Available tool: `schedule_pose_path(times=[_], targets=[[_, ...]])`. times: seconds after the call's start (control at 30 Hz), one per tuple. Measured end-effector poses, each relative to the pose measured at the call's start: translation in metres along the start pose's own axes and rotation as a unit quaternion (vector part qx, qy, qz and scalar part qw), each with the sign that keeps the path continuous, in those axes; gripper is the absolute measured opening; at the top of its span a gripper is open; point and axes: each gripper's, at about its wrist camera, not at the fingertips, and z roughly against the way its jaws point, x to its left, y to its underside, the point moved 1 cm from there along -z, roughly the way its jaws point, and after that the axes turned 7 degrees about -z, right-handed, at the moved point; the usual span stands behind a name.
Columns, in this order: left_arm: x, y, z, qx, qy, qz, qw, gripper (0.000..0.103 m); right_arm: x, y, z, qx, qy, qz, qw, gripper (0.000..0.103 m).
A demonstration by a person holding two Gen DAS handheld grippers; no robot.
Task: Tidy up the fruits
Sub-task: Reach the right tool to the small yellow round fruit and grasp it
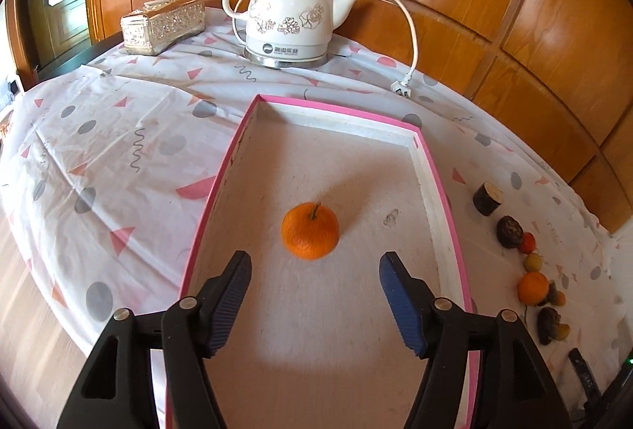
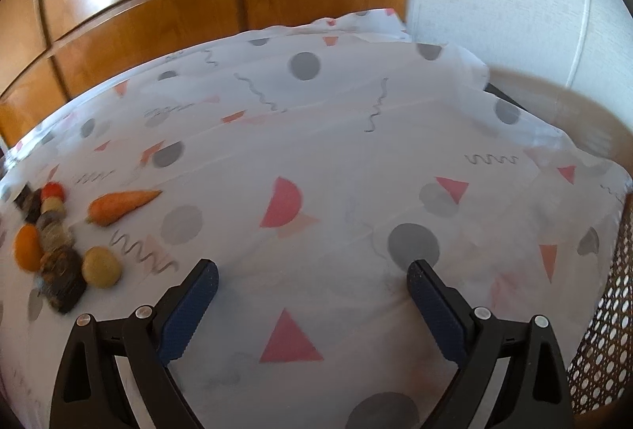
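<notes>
Left wrist view: near end of the pink-rimmed tray (image 1: 221,176) runs off the bottom edge, so I can't see its front wall. Row of small items (image 1: 532,274) at right edge is too small to identify beyond 1 orange fruit (image 1: 533,288); dark lumps could be anything. Black object (image 1: 581,369) at lower right is cut off by the frame.

Right wrist view: whole frame is motion-blurred. Cluster (image 2: 51,251) at lower left is smeared, and I can't separate the dark pieces or count them. Leftmost items clip at the frame edge. Perforated surface (image 2: 605,342) at lower right is partly out of frame, unidentifiable.
</notes>
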Motion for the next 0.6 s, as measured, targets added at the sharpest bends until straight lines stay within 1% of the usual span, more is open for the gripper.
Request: schedule_pose_path(times=[0.1, 0.17, 0.2, 0.27, 0.3, 0.37, 0.4, 0.47, 0.6], targets=[[0.0, 0.005, 0.006, -0.001, 0.004, -0.001, 1.0, 0.069, 0.006, 0.004, 0.008, 0.004, -0.032, 0.022, 0.999, 0.089], [0.0, 0.009, 0.008, 0.001, 0.008, -0.001, 1.0, 0.069, 0.013, 0.004, 0.012, 0.012, -0.062, 0.033, 0.997, 0.079], [0.0, 0.01, 0.009, 0.002, 0.009, -0.001, 1.0, 0.069, 0.017, 0.004, 0.014, 0.017, -0.077, 0.04, 0.996, 0.075], [-0.001, 0.013, 0.011, 0.003, 0.012, -0.002, 0.9999, 0.069, 0.031, 0.006, 0.019, 0.026, -0.112, 0.065, 0.991, 0.062], [-0.001, 0.014, 0.012, 0.003, 0.013, -0.002, 0.9999, 0.069, 0.039, 0.007, 0.022, 0.028, -0.128, 0.079, 0.988, 0.059], [-0.001, 0.015, 0.014, 0.003, 0.015, -0.002, 0.9999, 0.069, 0.05, 0.009, 0.026, 0.03, -0.148, 0.095, 0.984, 0.051], [-0.001, 0.016, 0.015, 0.002, 0.016, -0.002, 0.9999, 0.069, 0.056, 0.009, 0.027, 0.031, -0.154, 0.103, 0.982, 0.048], [0.0, 0.017, 0.017, 0.002, 0.019, 0.001, 0.9998, 0.069, 0.066, 0.009, 0.027, 0.032, -0.162, 0.12, 0.979, 0.038], [0.003, 0.018, 0.02, 0.0, 0.019, 0.006, 0.9998, 0.069, 0.08, 0.007, 0.021, 0.042, -0.175, 0.148, 0.972, 0.037]])
